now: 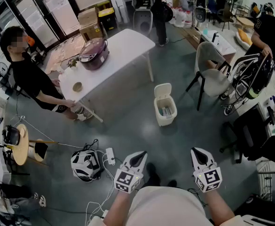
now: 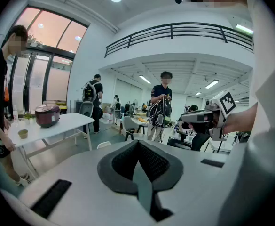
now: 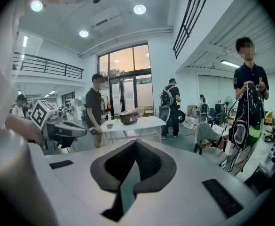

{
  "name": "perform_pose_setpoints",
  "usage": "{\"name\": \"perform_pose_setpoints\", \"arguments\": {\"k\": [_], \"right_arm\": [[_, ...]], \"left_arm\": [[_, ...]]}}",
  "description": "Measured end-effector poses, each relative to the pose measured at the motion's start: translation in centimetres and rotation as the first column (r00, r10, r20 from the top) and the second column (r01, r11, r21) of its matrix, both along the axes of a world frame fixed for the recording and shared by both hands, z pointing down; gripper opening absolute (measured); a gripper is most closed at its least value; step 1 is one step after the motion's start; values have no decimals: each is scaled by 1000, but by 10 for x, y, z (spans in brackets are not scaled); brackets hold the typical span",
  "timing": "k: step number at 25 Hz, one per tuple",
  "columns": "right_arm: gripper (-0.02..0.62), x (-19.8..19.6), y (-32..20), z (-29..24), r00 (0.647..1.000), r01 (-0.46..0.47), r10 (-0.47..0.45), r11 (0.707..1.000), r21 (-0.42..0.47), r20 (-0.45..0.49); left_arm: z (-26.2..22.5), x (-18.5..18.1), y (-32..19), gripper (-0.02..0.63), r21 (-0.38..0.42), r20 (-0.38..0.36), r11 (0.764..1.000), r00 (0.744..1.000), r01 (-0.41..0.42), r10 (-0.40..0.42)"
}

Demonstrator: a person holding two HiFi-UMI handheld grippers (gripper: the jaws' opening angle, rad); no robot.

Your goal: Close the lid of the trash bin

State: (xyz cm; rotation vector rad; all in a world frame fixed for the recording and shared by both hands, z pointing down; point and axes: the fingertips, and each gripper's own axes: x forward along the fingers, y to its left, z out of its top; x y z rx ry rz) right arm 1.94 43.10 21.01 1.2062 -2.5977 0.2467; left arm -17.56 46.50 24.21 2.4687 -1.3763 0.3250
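Two grippers are held low in the head view, the left gripper (image 1: 138, 154) and the right gripper (image 1: 197, 151). Both are seen with jaws pressed together, nothing caught between them. The trash bin (image 1: 159, 119) is spotted on the floor at frame centre, well apart from both, lid (image 1: 162, 90) upright, just right of the white table (image 1: 128, 45).

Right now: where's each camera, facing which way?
Head view: on the person's head, looking steeply down at the floor, trash bin and white table; left gripper and right gripper show at bottom.
Left gripper view: on the left gripper, looking across the room along its shut jaws; right gripper shows at right.
Right gripper view: on the right gripper, looking along its shut jaws; left gripper shows at left.
Shared: all see the white table.
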Motion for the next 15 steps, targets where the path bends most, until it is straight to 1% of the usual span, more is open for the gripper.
{"name": "perform_pose_setpoints", "arguments": {"k": [6, 11, 15], "right_arm": [[11, -3, -11, 3, 1000, -8, 8, 1000, -4, 7], [12, -5, -18, 8, 1000, -18, 19, 999, -26, 22], [12, -11, -24, 11, 1000, -28, 28, 999, -28, 13]], "left_arm": [[4, -3, -11, 15, -3, 1, 1000, 1000, -7, 7], [7, -4, -19, 15, -13, 6, 1000, 1000, -12, 13], [10, -9, -25, 15, -21, 1, 1000, 1000, -14, 14]]}}
